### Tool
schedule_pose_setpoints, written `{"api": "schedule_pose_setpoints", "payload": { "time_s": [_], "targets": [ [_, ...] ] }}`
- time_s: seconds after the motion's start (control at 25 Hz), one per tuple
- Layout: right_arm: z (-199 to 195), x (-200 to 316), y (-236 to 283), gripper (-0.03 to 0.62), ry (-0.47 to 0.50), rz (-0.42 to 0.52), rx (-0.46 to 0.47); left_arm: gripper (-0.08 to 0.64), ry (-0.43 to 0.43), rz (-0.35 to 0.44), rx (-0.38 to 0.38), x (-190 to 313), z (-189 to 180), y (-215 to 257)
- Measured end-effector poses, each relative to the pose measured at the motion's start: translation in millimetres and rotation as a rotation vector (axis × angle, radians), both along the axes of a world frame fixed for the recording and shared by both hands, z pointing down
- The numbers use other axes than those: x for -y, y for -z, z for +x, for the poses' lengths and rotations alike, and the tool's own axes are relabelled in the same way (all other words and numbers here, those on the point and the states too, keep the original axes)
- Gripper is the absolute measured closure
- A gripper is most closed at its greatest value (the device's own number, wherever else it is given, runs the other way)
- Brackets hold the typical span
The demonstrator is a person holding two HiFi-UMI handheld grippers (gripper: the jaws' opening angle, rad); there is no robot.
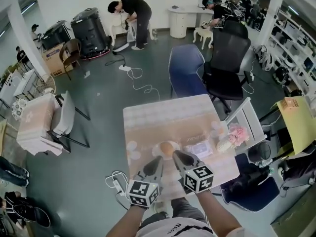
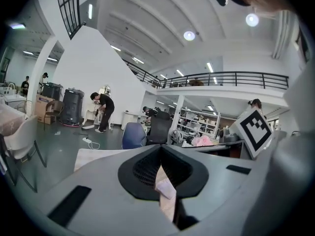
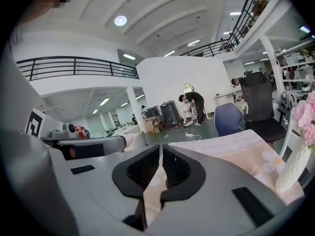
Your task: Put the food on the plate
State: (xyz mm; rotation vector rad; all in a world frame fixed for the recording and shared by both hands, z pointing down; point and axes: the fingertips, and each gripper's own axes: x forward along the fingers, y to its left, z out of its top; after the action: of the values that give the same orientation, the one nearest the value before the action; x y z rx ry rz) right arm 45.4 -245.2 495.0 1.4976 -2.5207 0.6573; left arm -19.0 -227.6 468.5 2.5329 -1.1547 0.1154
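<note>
On the pale patterned tablecloth (image 1: 168, 115) a round orange-brown food item (image 1: 167, 147) lies just ahead of both grippers, on what looks like a pale plate. A clear packet (image 1: 200, 149) lies to its right. My left gripper (image 1: 158, 160) points at the food from the near side with its jaws together and nothing between them; the left gripper view (image 2: 160, 147) shows only cloth through the slit. My right gripper (image 1: 176, 155) sits beside it, jaws also closed on nothing (image 3: 161, 147). Neither gripper view shows the food.
A white vase of pink flowers (image 1: 236, 134) stands at the table's right edge, close to my right gripper (image 3: 298, 156). A blue chair (image 1: 186, 73) and a black office chair (image 1: 228, 63) stand beyond the table. People work far off at the back.
</note>
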Motion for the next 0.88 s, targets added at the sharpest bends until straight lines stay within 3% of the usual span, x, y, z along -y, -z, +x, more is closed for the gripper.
{"api": "schedule_pose_setpoints", "payload": {
  "time_s": [0.36,0.64,0.88],
  "targets": [
    [-6,-13,40,0.566,-0.013,0.052,0.074,0.554,-0.022,0.045,-0.033,-12,-3,37],
    [-10,-19,81,0.575,-0.024,0.144,0.088,0.554,-0.035,0.085,-0.050,-19,-8,66],
    [-12,-20,90,0.575,-0.021,0.165,0.097,0.554,-0.028,0.113,-0.048,-21,-12,78]
  ]
}}
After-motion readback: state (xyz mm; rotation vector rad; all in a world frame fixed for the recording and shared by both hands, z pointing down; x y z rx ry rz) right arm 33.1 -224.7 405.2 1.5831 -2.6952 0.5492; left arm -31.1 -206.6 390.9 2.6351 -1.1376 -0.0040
